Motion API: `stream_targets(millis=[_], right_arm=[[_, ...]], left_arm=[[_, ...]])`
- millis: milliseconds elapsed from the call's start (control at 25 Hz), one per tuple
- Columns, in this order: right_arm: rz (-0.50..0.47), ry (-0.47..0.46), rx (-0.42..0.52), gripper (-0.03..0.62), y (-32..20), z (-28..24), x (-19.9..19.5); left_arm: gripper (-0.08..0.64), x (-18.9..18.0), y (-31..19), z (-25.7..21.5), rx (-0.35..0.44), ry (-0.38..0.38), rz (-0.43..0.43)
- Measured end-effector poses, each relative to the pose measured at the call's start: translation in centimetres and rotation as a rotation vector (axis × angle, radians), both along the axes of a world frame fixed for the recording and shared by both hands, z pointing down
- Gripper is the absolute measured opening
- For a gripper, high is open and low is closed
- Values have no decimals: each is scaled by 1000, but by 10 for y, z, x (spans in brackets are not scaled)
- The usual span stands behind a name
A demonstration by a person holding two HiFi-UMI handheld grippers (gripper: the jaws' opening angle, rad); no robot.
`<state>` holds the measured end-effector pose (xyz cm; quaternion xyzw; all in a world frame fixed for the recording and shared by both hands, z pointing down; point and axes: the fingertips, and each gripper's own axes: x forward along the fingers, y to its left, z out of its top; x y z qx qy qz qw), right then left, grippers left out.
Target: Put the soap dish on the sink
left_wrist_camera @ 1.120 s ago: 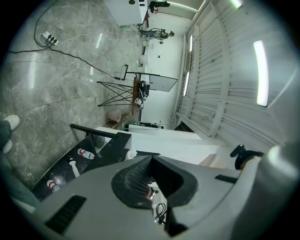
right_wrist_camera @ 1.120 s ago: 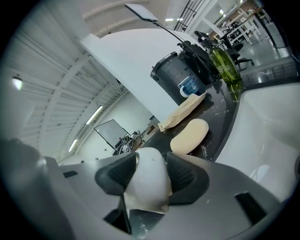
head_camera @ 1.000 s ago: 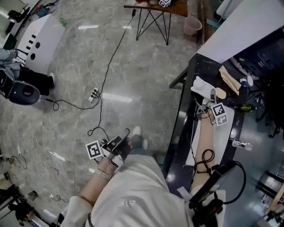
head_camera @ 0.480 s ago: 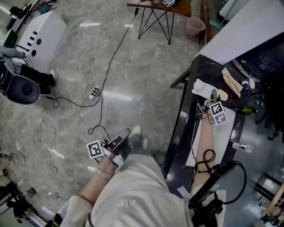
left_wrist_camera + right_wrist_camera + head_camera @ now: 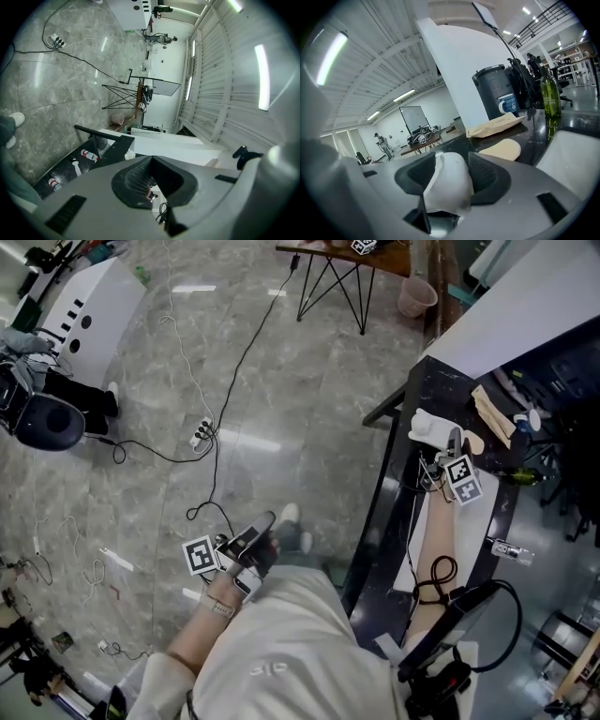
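My right gripper (image 5: 448, 444) hangs over the dark counter (image 5: 412, 390) at the right, shut on a white soap dish (image 5: 429, 426). In the right gripper view the white dish (image 5: 446, 187) fills the space between the two dark pads of my right gripper (image 5: 450, 161). My left gripper (image 5: 262, 521) is held low by the person's side over the grey floor, away from the counter. In its own view my left gripper (image 5: 149, 173) has its pads together with nothing between them. I cannot pick out a sink with certainty.
A beige oval piece (image 5: 502, 149), a paper bag (image 5: 494, 125), a green bottle (image 5: 550, 96) and a black bin (image 5: 497, 96) stand on the counter beyond the dish. A power strip (image 5: 200, 437) with cables lies on the floor. A black-legged table (image 5: 328, 277) stands far back.
Hardly anything: the head view has drifted slightly, and both grippers keep their places, the right one still holding the white dish.
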<state>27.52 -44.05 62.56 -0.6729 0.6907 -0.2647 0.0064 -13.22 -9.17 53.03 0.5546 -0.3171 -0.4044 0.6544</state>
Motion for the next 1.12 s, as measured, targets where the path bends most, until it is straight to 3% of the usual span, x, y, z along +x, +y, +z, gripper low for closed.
stream_targets(millis=[320,680,880,1120], right_arm=[[39,-39,63,222,16,-20,8],[25,-179,195,222,58,-79,0],[-6,-351,265,222,98,-116,-21],[-60,-552,281,221,167,-138,-54]], left_arm=[[6,6,6,-6,12,-6,14],[6,28,12,-17,54,-5,63],[6,51,12,-29,95,-3,128],[6,76,16,-42,135,1,196]])
